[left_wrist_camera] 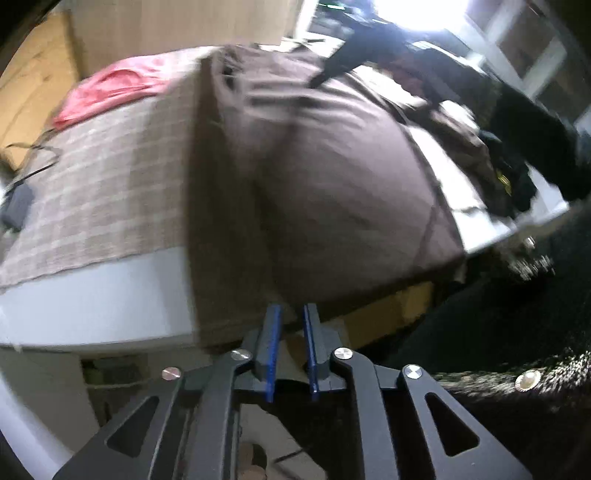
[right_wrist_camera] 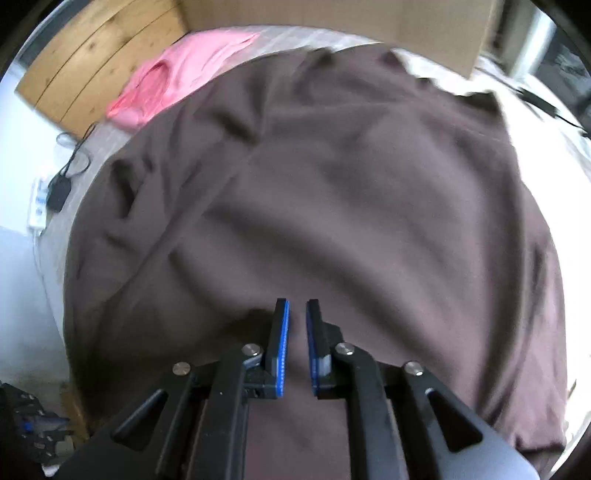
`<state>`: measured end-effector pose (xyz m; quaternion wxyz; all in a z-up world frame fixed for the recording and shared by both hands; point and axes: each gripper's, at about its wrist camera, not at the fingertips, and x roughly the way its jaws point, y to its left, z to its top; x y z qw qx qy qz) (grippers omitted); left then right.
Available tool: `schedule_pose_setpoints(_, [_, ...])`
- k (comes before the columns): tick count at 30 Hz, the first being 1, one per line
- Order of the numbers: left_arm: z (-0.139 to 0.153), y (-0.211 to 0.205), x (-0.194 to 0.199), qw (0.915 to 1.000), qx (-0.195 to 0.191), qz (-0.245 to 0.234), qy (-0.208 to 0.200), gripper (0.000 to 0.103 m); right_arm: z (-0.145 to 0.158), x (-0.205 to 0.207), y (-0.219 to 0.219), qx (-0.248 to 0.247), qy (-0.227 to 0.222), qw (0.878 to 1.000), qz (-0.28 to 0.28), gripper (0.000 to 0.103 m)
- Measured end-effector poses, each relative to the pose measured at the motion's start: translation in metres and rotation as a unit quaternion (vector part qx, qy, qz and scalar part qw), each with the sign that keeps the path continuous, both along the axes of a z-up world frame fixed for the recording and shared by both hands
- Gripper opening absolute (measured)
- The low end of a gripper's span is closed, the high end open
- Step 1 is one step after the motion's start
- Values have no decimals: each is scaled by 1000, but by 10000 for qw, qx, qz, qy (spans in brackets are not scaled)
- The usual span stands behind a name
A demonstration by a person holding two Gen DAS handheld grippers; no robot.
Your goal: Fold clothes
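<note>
A large brown garment (right_wrist_camera: 351, 192) lies spread over the bed, its near edge hanging over the side (left_wrist_camera: 314, 206). My left gripper (left_wrist_camera: 291, 314) sits at that hanging hem with its blue pads (left_wrist_camera: 273, 343) a little apart; no cloth is pressed between them. My right gripper (right_wrist_camera: 297, 314) hovers over the middle of the garment, its pads (right_wrist_camera: 282, 347) almost together, with only flat brown cloth showing through the slit. From the left wrist view, a dark blurred shape that may be the right gripper (left_wrist_camera: 332, 68) crosses the garment's far end on a dark-sleeved arm.
A pink garment (right_wrist_camera: 173, 77) lies at the bed's far left corner on a checked cover (left_wrist_camera: 110, 184). A charger and cable (right_wrist_camera: 59, 192) rest at the left edge. Dark clothes (left_wrist_camera: 509, 177) lie at the right. A wooden headboard (right_wrist_camera: 92, 62) and a cardboard box (right_wrist_camera: 332, 14) stand behind.
</note>
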<state>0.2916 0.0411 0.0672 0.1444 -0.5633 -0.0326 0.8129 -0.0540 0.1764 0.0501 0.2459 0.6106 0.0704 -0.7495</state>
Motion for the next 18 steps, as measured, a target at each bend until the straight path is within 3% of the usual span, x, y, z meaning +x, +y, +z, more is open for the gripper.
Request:
schedule_pose_setpoints(2, [1,-16,-5,9993,-151,315,102,35,17,1,-17,-357,199,9990,157,23])
schedule_pose_setpoints(3, [-1,-20,-6,9983,-358,445,147,36,26,1,-25,-535,299,9978,235,33])
schedule_pose_setpoints(4, [-5,-23,-9,9969,-569,526,164,36,33,2,-34,-681,408,9963,334,37])
schedule_pose_setpoints(7, [-18,-20,-15,9967,-597,551,28,39,42,9,-92,-451,830,9895,1095,44])
schedule_pose_setpoints(10, [-27,-10,-20,9968,-647,460,36,47,36,0,-141,-114,940,9858,1390,44])
schedule_pose_setpoints(13, [-35,-11,-27,9955,-789,530,44,48,31,-19,-170,-46,735,9866,1457,44])
schedule_pose_setpoints(18, [-34,-25,-27,9950,-552,836,4,50,4,-33,-211,710,554,9803,1759,44])
